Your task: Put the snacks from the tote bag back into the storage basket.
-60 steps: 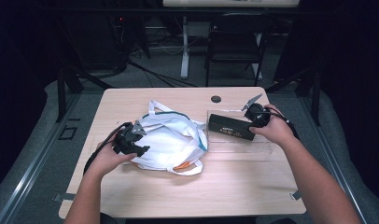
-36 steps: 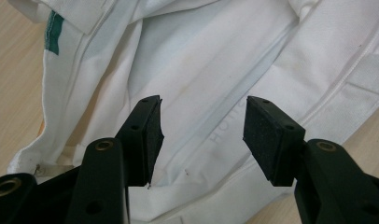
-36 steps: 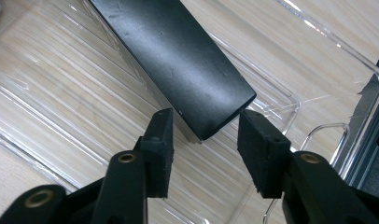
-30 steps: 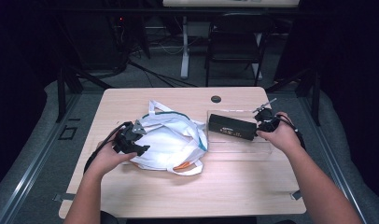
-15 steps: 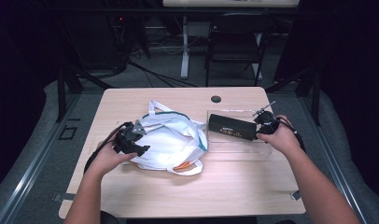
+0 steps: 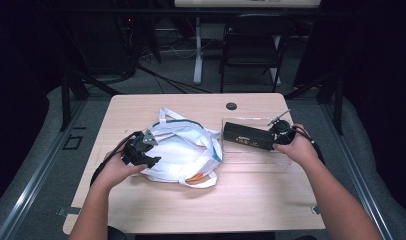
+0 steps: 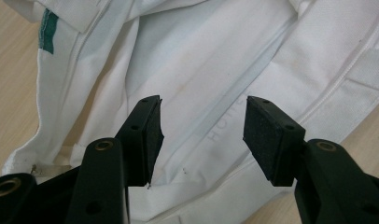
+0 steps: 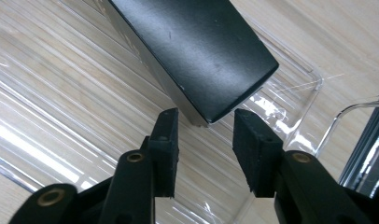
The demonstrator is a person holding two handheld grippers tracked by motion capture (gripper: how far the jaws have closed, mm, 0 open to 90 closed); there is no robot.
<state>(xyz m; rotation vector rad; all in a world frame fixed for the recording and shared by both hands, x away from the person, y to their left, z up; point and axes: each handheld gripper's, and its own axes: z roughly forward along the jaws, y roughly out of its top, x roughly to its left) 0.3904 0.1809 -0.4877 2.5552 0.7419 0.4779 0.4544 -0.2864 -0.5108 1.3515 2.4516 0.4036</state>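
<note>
Left hand-held gripper [image 6: 139,152]: I hold it at the left edge of the white tote bag [image 6: 183,150]; in the left gripper view its jaws stand apart over the cloth, pinching nothing.
White tote bag: it lies slumped near the middle of the counter [image 6: 141,210], handles toward the far side, green trim along its mouth, something orange peeking out at the near edge.
Black box [image 6: 248,136]: long and flat, it rests in a clear plastic tray [image 6: 271,162] just right of the bag, one end pointing at my right hand.
Right hand-held gripper [image 6: 276,136]: its jaws have just been closing; in the right gripper view the corner of the box [image 8: 197,51] sits just ahead of the pads [image 8: 165,144], which do not press on it yet.
Step in hand, as I judge it: grip the box's end to lift it from the tray.
How to do it well: I should push further on so both pads straddle the end squarely rather than the corner, then close firmly.
Risk: a corner pinch could let the smooth box twist free, and the tray wall near the right jaw could snag.
Left side's part: hold the bag steady.
</note>
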